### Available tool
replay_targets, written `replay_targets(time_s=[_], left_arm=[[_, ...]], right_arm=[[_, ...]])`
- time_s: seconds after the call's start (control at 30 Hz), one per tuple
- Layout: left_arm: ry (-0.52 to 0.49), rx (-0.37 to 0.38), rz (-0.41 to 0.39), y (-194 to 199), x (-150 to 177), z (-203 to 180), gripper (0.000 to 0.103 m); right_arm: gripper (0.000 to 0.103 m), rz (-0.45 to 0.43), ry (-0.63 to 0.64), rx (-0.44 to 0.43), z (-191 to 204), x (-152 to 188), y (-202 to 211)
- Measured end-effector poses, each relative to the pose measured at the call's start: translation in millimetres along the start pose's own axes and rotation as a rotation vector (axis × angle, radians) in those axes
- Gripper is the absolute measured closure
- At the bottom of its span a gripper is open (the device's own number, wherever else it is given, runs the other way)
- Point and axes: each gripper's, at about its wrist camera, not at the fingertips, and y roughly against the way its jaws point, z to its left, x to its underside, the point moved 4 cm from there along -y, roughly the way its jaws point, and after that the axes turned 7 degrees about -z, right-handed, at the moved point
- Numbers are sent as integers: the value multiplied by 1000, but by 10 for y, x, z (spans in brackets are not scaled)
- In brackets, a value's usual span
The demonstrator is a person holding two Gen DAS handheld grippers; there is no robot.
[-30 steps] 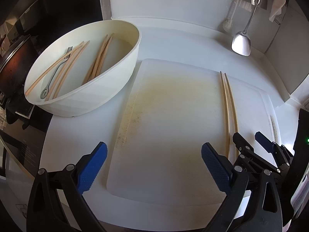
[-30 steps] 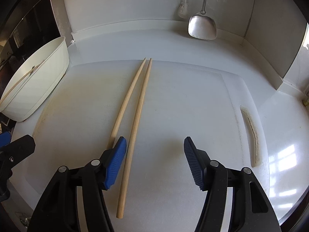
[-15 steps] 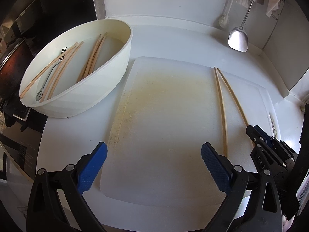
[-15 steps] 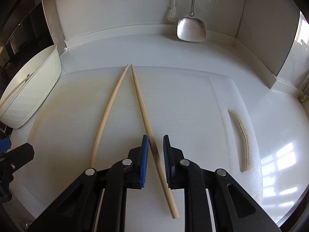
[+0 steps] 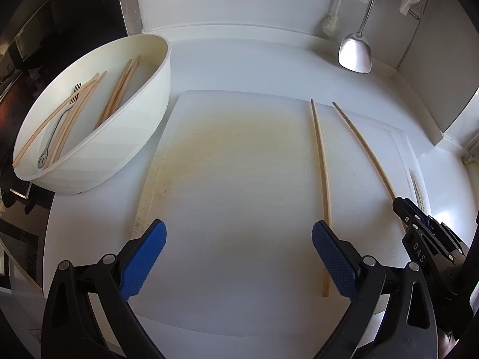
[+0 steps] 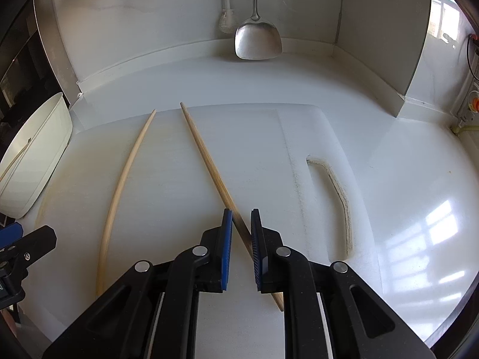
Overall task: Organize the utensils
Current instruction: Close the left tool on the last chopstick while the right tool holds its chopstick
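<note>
The right claw (image 6: 241, 233) is clamping one chopstick (image 6: 209, 167) near its thick end, its jaws having just been closing on it, the tip angling away over the cutting board (image 6: 254, 137). The left claw (image 5: 238, 257) is hanging with its jaws wide apart above the board, gripping nothing. A second chopstick (image 5: 321, 176) is lying loose on the board beside it. Farther back on the counter (image 5: 239, 56), a white bowl (image 5: 125, 149) is holding more chopsticks (image 5: 119, 95) and a fork (image 5: 60, 122).
</note>
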Motion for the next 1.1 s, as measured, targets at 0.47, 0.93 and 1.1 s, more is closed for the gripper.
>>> replay_targets(time_s=[0.47, 0.93, 1.1], left_arm=[[-5, 4, -1, -54, -13, -124, 7], [-36, 10, -37, -336, -42, -448, 7], [-42, 1, -49, -455, -65, -540, 7]], right_arm=[[90, 7, 11, -4, -88, -11, 39], [73, -42, 66, -110, -113, -138, -3], [73, -44, 94, -139, -78, -165, -87]])
